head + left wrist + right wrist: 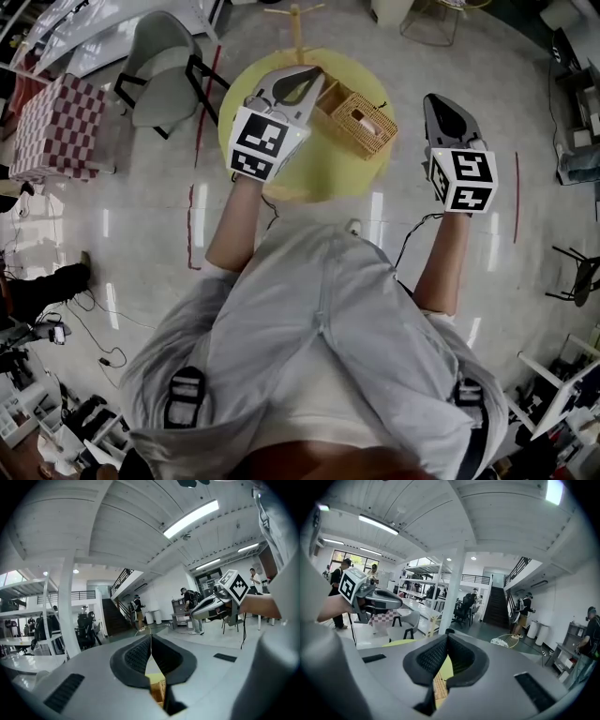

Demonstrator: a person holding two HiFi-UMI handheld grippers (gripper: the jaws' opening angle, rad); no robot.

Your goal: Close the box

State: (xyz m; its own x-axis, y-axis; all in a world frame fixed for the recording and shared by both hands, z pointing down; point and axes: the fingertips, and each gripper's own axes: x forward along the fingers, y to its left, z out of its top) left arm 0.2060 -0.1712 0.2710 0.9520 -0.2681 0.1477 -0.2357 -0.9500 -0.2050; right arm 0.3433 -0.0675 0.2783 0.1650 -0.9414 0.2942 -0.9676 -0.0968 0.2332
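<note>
While both grippers hover over the yellow tabletop point(309, 169), the wicker box point(361, 120) sits below and between them. It is just beside the left gripper point(314, 73) and further inward from the right gripper point(436, 98). Each gripper's own view shows its fingers pressed together at the tips with nothing held, and wicker shows through the gap beneath them. The box looks open at the top, but I cannot make out how its lid lies. Clenched fingers should work well as a blunt pusher here. One gripper probably needs to rest against a side wall, since light wicker may skid on the smooth tabletop. The other can then nudge the lid's free edge over slowly until it seats evenly.
</note>
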